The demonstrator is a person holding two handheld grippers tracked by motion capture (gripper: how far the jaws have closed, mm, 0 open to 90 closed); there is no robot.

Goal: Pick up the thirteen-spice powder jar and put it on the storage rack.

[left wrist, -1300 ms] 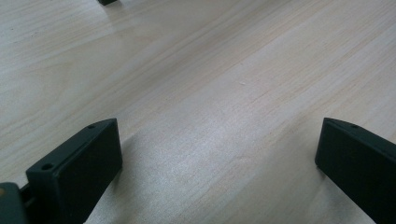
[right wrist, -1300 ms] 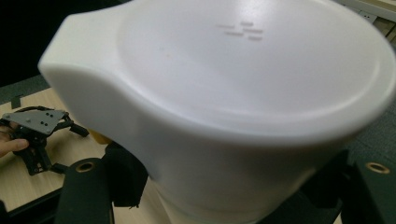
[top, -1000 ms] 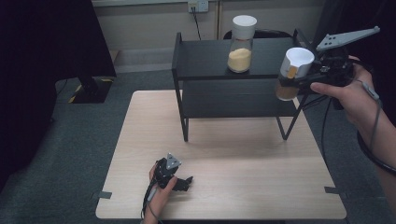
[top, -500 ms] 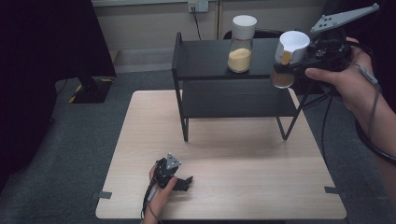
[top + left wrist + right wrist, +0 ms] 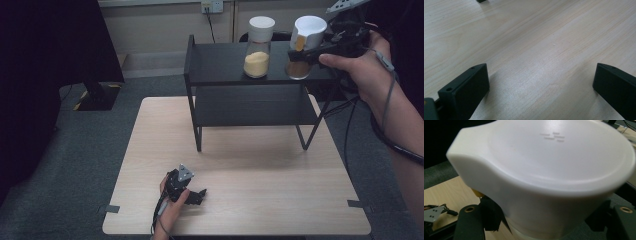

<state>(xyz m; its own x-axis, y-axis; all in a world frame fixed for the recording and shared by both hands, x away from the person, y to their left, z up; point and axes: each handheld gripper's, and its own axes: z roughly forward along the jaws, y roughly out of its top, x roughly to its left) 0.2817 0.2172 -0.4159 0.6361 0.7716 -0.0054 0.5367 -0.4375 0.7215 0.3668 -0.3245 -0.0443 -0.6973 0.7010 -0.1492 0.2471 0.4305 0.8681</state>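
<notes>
A person's right hand holds my right gripper (image 5: 301, 54) at the right end of the black shelf's top board (image 5: 220, 62). It is shut on a glass jar (image 5: 299, 70) with brown contents and a white lid (image 5: 310, 26). I cannot tell whether the jar's base touches the board. In the right gripper view the white lid (image 5: 554, 170) looms close, with my right gripper (image 5: 546, 226) clamped just beneath it. A second jar (image 5: 258, 62), with yellow contents and a white lid, stands on the top board to its left. My left gripper (image 5: 196, 196) rests open on the wooden table (image 5: 250, 170); the left gripper view shows it (image 5: 540, 87) with bare wood between the jaws.
The shelf's lower board (image 5: 255, 107) lies under the top one, and its thin legs (image 5: 198, 135) stand on the far half of the table. Grey carpet (image 5: 85, 165) surrounds the table. A dark stand base (image 5: 97, 95) sits on the floor at the left.
The right hand has lifted the brown-filled jar up and slightly left, from beside the shelf's right end to over its top board. The left gripper has stayed put.
</notes>
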